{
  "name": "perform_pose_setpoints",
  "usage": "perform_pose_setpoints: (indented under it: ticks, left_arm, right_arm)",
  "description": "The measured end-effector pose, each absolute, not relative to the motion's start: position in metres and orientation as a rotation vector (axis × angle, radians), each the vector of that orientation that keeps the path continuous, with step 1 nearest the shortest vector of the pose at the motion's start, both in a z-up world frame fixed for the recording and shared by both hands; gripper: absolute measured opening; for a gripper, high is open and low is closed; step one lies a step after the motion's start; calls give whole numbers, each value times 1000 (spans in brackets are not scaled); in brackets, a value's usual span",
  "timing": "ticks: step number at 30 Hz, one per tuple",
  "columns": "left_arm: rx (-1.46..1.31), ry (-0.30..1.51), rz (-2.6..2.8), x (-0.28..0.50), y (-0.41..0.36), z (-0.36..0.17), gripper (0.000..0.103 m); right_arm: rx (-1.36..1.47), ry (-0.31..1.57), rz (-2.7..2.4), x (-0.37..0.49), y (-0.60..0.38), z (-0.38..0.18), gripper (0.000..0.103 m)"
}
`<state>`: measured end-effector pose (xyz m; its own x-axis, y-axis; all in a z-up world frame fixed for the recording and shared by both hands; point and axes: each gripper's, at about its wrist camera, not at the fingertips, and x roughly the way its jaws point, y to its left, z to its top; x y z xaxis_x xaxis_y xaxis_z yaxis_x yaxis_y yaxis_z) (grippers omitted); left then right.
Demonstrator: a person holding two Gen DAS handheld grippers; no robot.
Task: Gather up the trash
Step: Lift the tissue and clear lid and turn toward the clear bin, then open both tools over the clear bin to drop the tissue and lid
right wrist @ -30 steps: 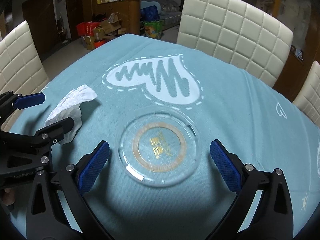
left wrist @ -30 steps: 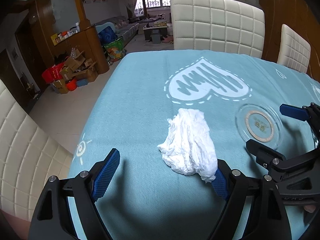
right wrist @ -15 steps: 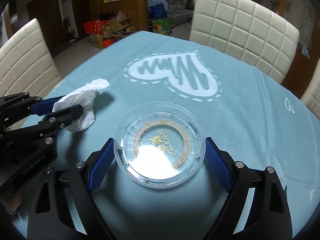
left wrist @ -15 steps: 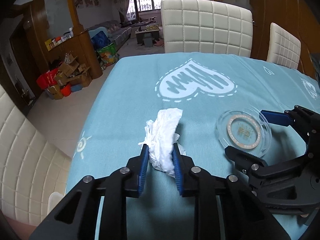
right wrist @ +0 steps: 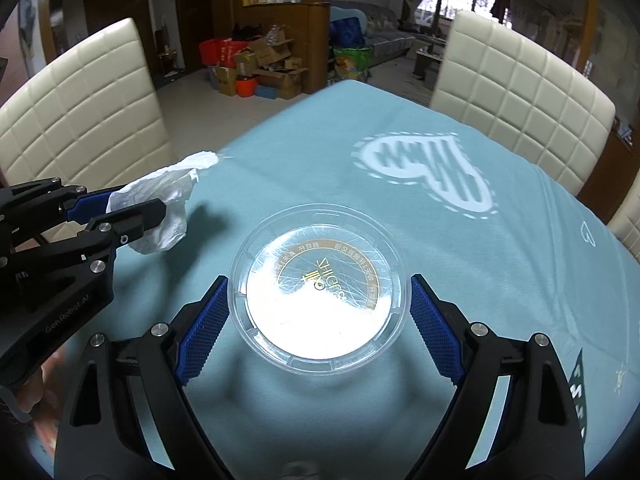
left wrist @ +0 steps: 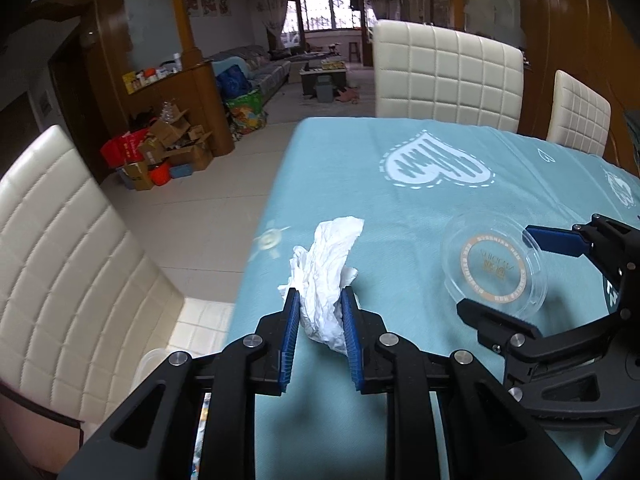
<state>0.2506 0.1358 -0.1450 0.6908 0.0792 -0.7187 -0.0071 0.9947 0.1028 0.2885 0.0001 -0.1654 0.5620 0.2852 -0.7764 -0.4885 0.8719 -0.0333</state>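
Teal cloth covered the table (left wrist: 400, 240), where the right gripper (right wrist: 318, 312) pinched a clear plastic lid (right wrist: 318, 288) by its rim near the front edge; the lid looked light, stiff and slippery. Near the left edge, the left gripper (left wrist: 320, 320) squeezed a crumpled white tissue (left wrist: 324, 276), soft, weightless and graspable anywhere.

Lots of bare blue worktop (right wrist: 304, 148) past the heart print

The far half of the worktop lies open. White chairs stand at the far edge (left wrist: 448, 76) and the left side (left wrist: 68, 256). The left gripper (left wrist: 318, 312) and right gripper (right wrist: 320, 312) sit close together, with only a narrow gap of cloth between them.
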Motion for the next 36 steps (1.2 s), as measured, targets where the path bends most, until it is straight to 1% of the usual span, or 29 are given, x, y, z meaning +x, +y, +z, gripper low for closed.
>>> perform_pose_setpoints:
  ticks: [13,25,36]
  left_arm:
    - [35,763,185,175,216,-132,21]
    - [-13,732,291,143,282,-132,21]
    - [-55,745,350,129,318,-141,22]
  right_arm:
    - [-353,811,561,221,93,-150,87]
    - [-434,779,631,194,170,-146,87]
    - [-468,783,665,191,210,-153,88]
